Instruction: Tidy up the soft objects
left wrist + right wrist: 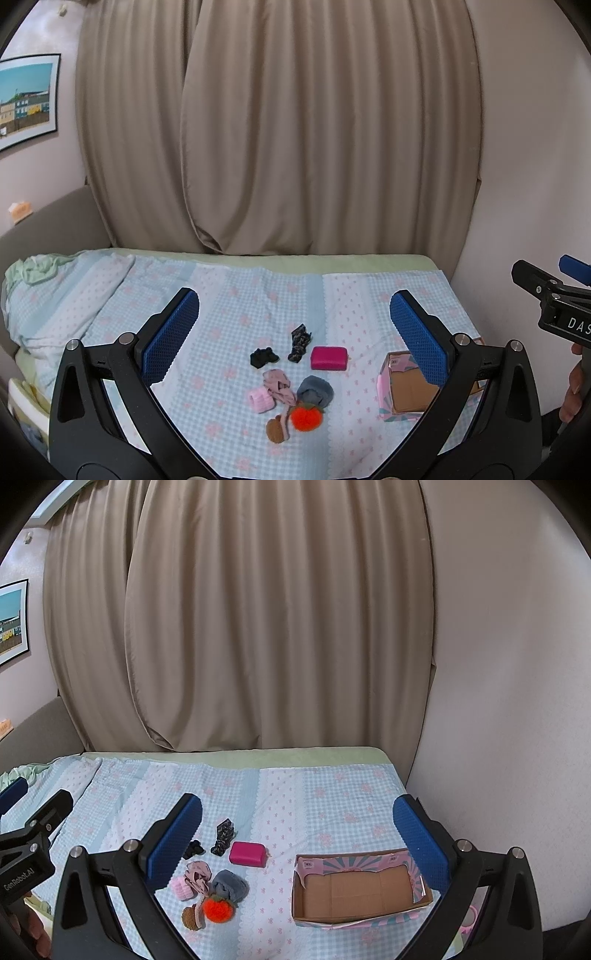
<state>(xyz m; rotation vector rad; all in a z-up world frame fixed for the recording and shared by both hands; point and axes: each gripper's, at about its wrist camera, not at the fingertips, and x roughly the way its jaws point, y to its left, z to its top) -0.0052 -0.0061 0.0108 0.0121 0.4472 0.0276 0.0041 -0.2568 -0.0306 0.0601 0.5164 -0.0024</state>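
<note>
Both wrist views, start of sorting. I hold the left gripper point(294, 325) and the right gripper point(297, 834) above the near edge of the bed; the jaws of each are spread wide and carry nothing.

Landmark: the cardboard box point(360, 886), open-topped, with pink and teal printed sides, resting on the checked bedspread point(332, 794). Its brown floor is bare in the right wrist view, so I judge that nothing has been put away yet, assuming the box is the intended container.

All soft objects lie in one loose cluster to the left of the box, well apart from it:
- magenta zip pouch point(247, 853), the item nearest the box;
- dark patterned scrunchie point(222, 836) and black scrunchie point(194, 848), farther left, on the curtain side of the cluster;
- dusty-pink scrunchie point(198, 876), touching a pale pink fuzzy piece point(181, 887);
- grey-blue plush piece point(231, 884), beside the dusty-pink one;
- orange fuzzy pom-pom point(219, 909) and a brown fuzzy piece point(192, 917), nearest to me, the pom-pom touching the grey-blue one.

Remaining, as I judge it: the whole task. Every item must still be picked up and carried to the box; neither gripper is close to any of them.
</note>
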